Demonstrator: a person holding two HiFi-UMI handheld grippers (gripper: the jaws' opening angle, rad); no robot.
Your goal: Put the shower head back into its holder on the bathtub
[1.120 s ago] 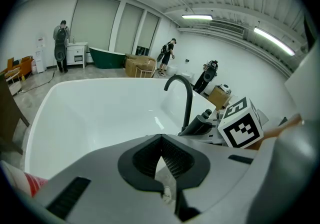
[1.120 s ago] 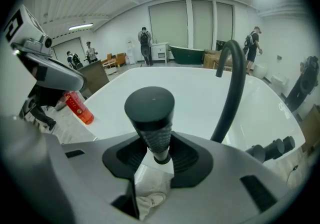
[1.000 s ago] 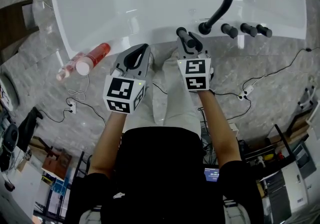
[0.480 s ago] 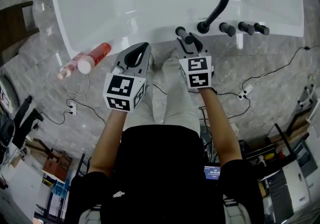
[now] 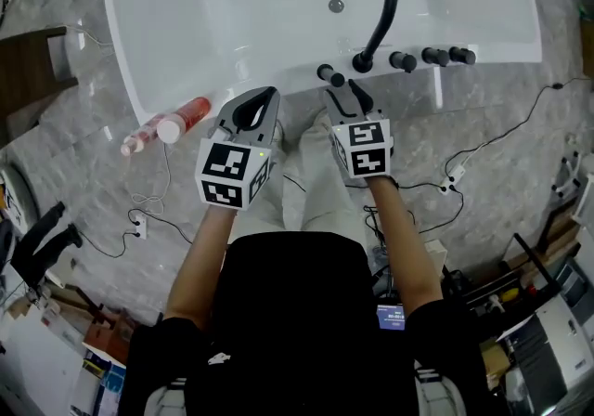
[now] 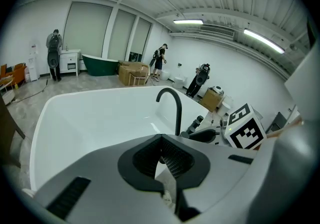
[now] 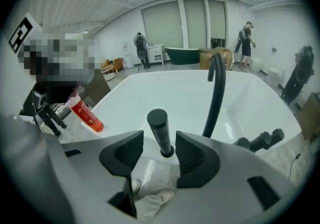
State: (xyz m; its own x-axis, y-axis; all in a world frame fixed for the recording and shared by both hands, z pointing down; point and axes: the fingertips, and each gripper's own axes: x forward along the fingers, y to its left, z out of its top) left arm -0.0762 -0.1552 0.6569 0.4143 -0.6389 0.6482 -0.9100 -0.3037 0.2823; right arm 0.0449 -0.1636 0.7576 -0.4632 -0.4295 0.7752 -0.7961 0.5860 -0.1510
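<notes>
The black shower head [image 5: 327, 75] [image 7: 160, 130] stands upright in its holder on the white bathtub's near rim [image 5: 278, 80]. My right gripper [image 5: 345, 98] [image 7: 159, 150] hovers just in front of it. Its jaws are opening, and the shower head shows in the gap beyond them with the pads clear of it. Off to the left, my left gripper [image 5: 252, 108] [image 6: 161, 140] hangs over the rim, its jaws together and nothing in them. The right gripper's marker cube [image 6: 245, 128] shows in the left gripper view.
A curved black faucet [image 5: 380, 6] [image 7: 216, 93] rises right of the shower head, with three black knobs [image 5: 432, 57] beyond it. A red-and-white bottle [image 5: 181, 119] [image 7: 85, 113] lies by the tub's left end. Cables [image 5: 464, 163] trail over the marble floor.
The right jaws have spread away from the shower head, which stays in its holder. Both grippers have lifted and drawn back a little from the tub rim.
</notes>
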